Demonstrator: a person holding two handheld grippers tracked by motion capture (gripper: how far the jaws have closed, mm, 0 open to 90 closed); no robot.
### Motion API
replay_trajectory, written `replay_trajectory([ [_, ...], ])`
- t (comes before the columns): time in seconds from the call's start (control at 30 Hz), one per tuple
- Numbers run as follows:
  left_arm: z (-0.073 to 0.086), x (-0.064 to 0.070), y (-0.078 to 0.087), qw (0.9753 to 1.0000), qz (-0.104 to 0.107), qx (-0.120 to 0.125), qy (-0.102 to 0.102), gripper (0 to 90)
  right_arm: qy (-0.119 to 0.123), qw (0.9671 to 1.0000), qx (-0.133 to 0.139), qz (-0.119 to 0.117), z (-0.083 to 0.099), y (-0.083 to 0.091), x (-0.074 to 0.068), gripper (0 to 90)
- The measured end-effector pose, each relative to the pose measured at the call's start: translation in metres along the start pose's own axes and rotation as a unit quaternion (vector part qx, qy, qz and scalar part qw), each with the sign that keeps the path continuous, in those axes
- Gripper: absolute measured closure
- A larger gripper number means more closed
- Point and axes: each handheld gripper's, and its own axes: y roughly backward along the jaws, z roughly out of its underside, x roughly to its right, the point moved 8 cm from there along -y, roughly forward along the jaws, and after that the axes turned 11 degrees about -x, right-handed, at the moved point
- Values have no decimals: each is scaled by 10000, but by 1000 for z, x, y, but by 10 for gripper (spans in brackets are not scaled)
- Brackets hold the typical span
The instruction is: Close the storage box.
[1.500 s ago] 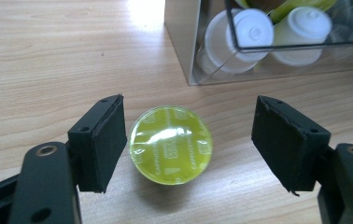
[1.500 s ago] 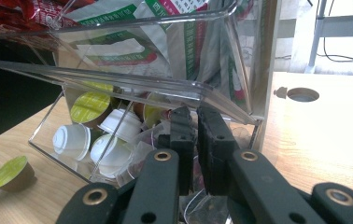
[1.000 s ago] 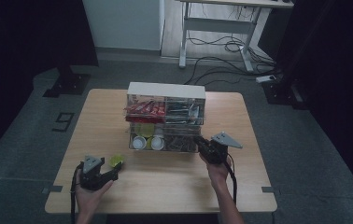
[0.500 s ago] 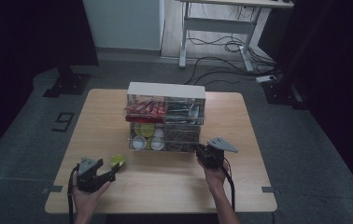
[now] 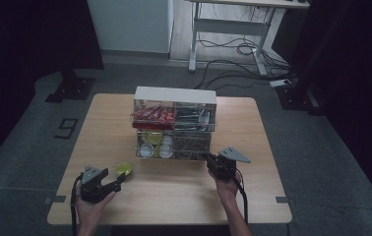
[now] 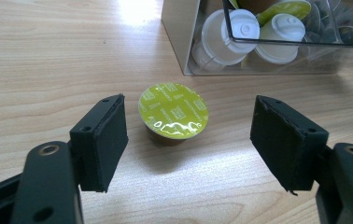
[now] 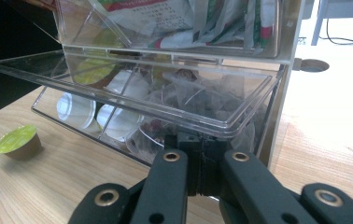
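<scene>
Where the high view looks down on the wooden table [image 5: 174, 196], we note the left gripper [image 5: 119, 180] low at the near left, its jaws spread toward a green-lidded coffee capsule [image 5: 124, 169] standing just in front of the clear organizer [image 5: 175, 123]. The right gripper [image 5: 212, 164] sits against the organizer's lower right front; its jaw state is hard to read from here.

In the left gripper view, the capsule [image 6: 173, 112] stands upright on the wood, between the two pads [image 6: 102, 140] but touching neither; the jaws are wide apart. White-lidded pods [image 6: 228, 35] lie in the organizer's bottom tray behind it. We judge the capsule light, with a thin foil lid that would dent or puncture, and a smooth tapered cup that could slip. Best hold: across the cup wall just under the rim, pads level, squeeze gentle.

In the right gripper view, the jaws are drawn together at the lower edge of the tilted-out clear drawer [image 7: 165, 100], apparently pinching its front lip; the contact itself is hidden. The capsule [image 7: 17, 141] stands apart at the left. The drawer looks stiff, brittle, slick acrylic.
</scene>
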Motion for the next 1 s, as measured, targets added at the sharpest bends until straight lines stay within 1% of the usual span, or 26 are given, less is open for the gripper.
replay_trajectory([
  [0.13, 1, 0, 0, 10000, 32, -11, 13, 275, 2, 10000, -54, 16, 4, -1, 1, 892],
  [0.33, 0, -5, 2, 10000, 39, 8, 80, 275, -20, 9999, -124, 31, 11, -1, 0, 891],
  [0.47, 1, -5, 1, 9999, 62, -36, 82, 274, -30, 9998, -181, 48, 16, -1, 0, 891],
  [0.73, 1, -9, 3, 9999, 57, -28, 134, 275, -24, 9995, -303, 56, 25, 0, 0, 888],
  [1.0, 1, -13, 5, 9999, 43, -17, 163, 276, -21, 9989, -466, 63, 35, -5, -1, 885],
])
